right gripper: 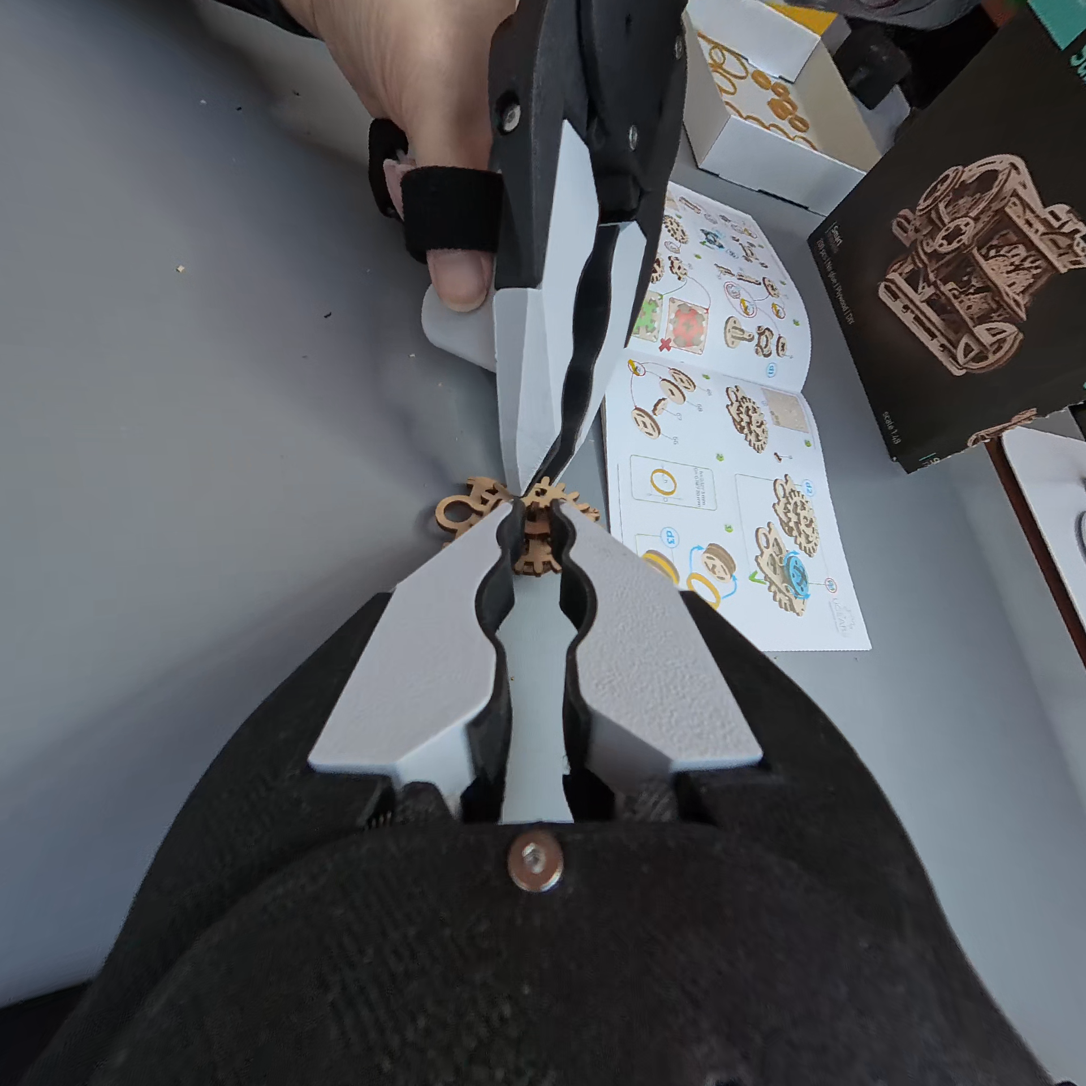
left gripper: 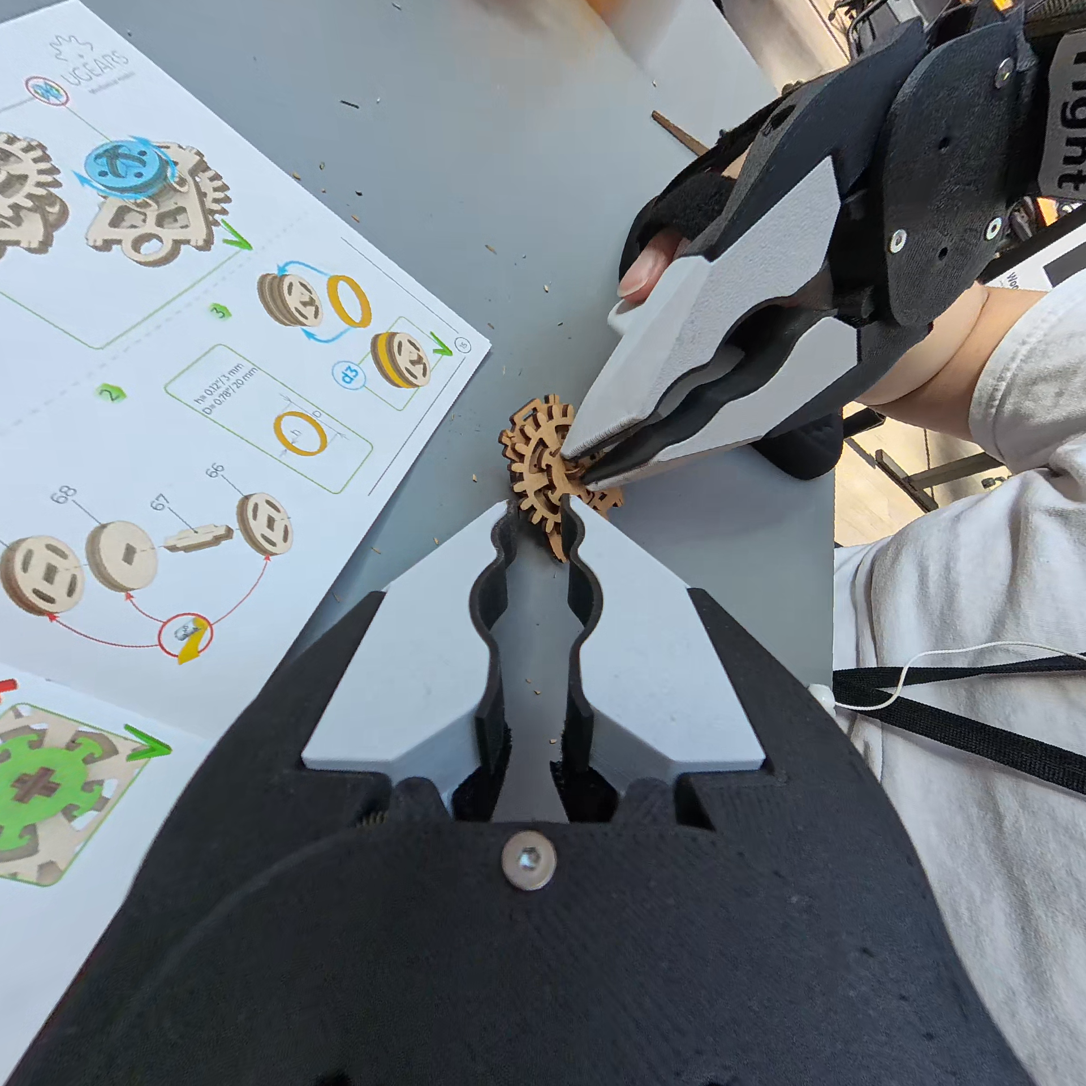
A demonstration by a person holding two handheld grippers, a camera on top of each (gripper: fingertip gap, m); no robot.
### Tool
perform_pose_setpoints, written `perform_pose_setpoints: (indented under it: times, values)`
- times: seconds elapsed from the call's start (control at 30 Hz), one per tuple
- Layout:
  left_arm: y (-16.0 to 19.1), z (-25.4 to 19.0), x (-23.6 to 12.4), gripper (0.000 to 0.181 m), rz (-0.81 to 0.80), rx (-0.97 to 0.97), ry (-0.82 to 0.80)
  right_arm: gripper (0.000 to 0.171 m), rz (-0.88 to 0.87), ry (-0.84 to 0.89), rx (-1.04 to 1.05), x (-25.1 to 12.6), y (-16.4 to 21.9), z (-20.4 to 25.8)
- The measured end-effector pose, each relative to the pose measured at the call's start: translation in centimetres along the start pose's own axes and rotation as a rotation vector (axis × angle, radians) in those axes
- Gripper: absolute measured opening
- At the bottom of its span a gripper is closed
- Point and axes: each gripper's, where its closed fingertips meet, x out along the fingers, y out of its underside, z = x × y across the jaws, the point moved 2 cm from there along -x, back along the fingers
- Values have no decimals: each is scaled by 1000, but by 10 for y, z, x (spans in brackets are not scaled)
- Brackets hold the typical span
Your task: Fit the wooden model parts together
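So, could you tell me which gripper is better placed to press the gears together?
Right, probably: the right gripper pinches the hub of the gears, while the left gripper steadies their edge.

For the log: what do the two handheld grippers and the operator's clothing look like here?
Both grippers match: the left gripper and right gripper have textured black bodies, pale grey wedge-shaped jaws lined with wavy black pads, and a silver screw at the base. The right one bears a grey label. Black fabric straps loop over the fingers. The operator wears a white sleeve, with a black strap and thin white cord nearby.
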Motion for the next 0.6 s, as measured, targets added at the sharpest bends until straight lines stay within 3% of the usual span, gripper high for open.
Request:
perform_pose_setpoints:
  times: [0.6]
  values:
    - [1,-5,2,12,8,61,-18,8,-21,-139,25,-3,3,1]
